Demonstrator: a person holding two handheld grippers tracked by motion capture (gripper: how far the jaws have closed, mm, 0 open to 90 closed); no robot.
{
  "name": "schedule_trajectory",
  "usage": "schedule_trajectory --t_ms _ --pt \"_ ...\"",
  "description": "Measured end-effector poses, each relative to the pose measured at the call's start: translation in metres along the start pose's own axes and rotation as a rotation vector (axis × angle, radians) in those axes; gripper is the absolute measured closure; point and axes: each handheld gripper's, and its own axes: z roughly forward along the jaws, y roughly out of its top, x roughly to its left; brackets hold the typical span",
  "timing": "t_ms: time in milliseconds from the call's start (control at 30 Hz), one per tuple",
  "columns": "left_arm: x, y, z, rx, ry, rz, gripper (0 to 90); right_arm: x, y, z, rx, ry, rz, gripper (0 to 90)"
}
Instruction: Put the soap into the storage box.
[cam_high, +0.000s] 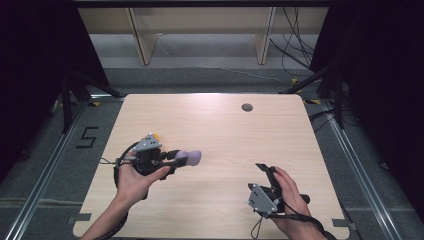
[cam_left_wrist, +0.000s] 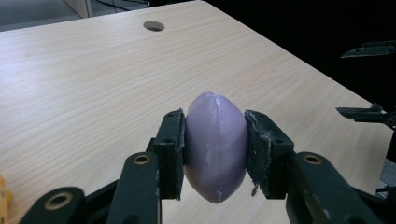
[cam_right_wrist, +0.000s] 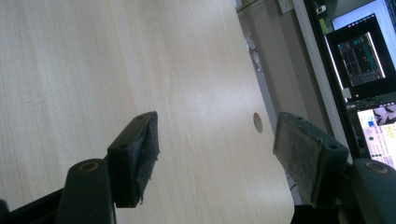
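While my left gripper (cam_high: 181, 160) clamps the purple soap-like oval (cam_left_wrist: 215, 145) above the table's (cam_high: 220, 130) left half – its smooth sides could slip out if I tilt – my right gripper (cam_right_wrist: 215, 154) rests wide and empty.

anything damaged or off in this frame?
Minor wear only. The purple egg-shaped object held in the left gripper has a scuffed, whitish seam, and the jaw pads are frayed with pale residue. The right gripper is open over the bare table.
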Motion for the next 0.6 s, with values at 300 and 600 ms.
schedule_trajectory --t_ms 300,600 --pt "0.005 -0.002 -0.008 -0.002 0.045 0.002 58.9 -0.002 -0.001 0.001 -0.007 0.002 -0.027 31.9" --pt "0.013 -0.005 -0.017 0.023 0.097 0.028 59.0 0.001 0.0 0.0 0.006 0.01 0.013 31.9"
